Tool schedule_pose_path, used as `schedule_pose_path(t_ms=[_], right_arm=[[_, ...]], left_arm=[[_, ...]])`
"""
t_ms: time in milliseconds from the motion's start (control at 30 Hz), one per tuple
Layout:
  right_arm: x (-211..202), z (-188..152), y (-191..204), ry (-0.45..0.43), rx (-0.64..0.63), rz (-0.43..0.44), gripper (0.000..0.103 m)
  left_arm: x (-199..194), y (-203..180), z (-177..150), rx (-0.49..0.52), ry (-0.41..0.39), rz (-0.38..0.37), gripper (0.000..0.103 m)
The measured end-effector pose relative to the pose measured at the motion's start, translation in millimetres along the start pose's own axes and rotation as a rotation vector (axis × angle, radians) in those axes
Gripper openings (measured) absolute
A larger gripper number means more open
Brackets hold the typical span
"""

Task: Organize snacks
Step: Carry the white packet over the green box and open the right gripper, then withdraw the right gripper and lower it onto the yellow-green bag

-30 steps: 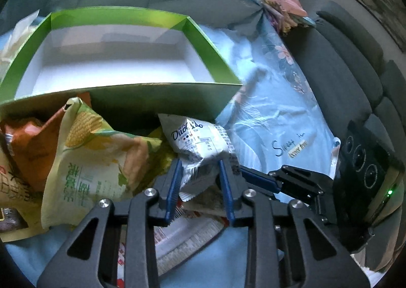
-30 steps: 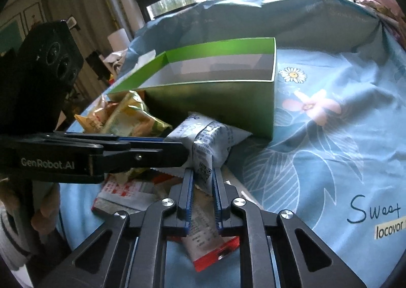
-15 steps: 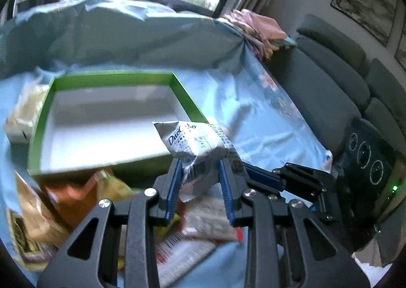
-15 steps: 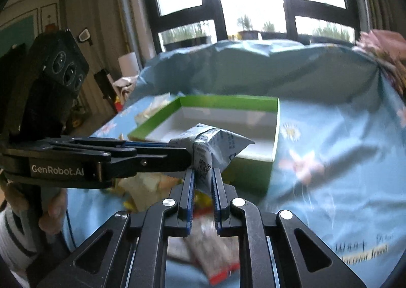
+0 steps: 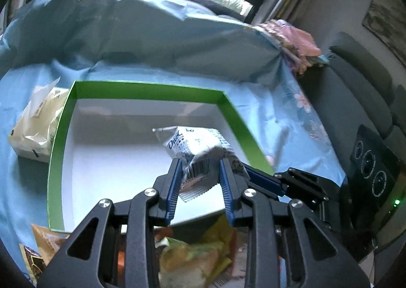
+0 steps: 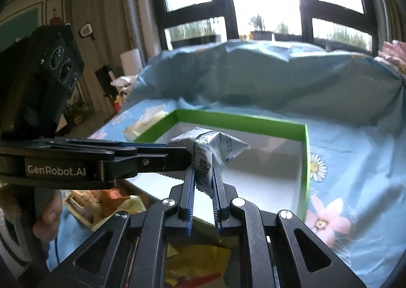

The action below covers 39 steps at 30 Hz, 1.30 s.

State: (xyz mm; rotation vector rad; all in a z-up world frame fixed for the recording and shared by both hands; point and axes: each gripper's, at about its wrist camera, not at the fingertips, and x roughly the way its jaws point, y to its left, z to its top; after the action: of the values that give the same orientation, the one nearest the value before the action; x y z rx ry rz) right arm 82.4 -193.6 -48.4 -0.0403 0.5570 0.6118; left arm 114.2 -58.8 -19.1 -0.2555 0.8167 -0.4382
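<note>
Two grippers share one load. Left wrist view: my left gripper is clamped on the lower sealed end of a white snack packet, blue pads pressing its sides; the packet hangs in the air above the white floor of the green-rimmed box. My right gripper enters from the right and pinches the packet's far edge. More snack bags lie below the box's near wall, a pale bag just left of the box, all on the blue flowered cloth. Right wrist view: right gripper closed on the packet by its barcode seam, over the box; left gripper grips it from the left, a hand below.
</note>
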Motion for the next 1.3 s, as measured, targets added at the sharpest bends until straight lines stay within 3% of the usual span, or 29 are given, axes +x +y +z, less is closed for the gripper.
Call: schedule_pose_path(t_ms=[133,200,233,267,367,500,700,867,1000,1167,1300], right_arm=[[16.0,-3.1,-4.6,0.044,0.019,-0.041,0.015],[15.9,-4.6,-9.1,0.045,0.031,-0.063,0.015],[14.0,-5.3,-12.7,0.041,0.042,-0.081,0.018],[11.9,-6.0,-15.4,0.038,0.051,-0.097,0.025],[0.3,-8.4,-29.7,0.003,0.115,-0.111,0.051],[-21.6,-11.9,-42.2,-0.047,0.183,-0.086,0.056],[-39.3,-15.4,-39.5,-0.084,0.24,-0.009,0.061],[-37.8,-27.5,-29.3,-0.044,0.261,0.048,0.061],[-34.3,-35.6,-15.5,-0.011,0.237,0.092,0.062],[-32.4,-46.5,4.8,0.025,0.194,0.135,0.061],[-30.8,-57.0,17.6,0.057,0.163,0.151,0.061]], left_arm=[[12.9,7.7,0.7,-0.03,0.022,0.021,0.033],[13.9,8.6,0.8,-0.036,0.028,0.03,0.044],[11.8,8.8,1.1,-0.037,0.021,0.046,0.063],[8.0,9.3,1.6,-0.038,0.007,0.055,0.081],[-8.1,11.1,3.2,-0.042,-0.034,0.065,0.088],[-27.8,13.3,-0.3,-0.031,-0.059,0.131,0.102],[-53.6,21.7,-8.8,-0.067,-0.066,0.161,0.103],[-64.6,30.8,-16.8,-0.14,-0.03,0.156,0.103],[-77.6,34.5,-32.6,-0.161,-0.054,0.149,0.103],[-84.0,46.0,-53.3,-0.185,-0.016,0.064,0.103],[-84.4,44.7,-72.1,-0.161,0.008,0.068,0.103]])
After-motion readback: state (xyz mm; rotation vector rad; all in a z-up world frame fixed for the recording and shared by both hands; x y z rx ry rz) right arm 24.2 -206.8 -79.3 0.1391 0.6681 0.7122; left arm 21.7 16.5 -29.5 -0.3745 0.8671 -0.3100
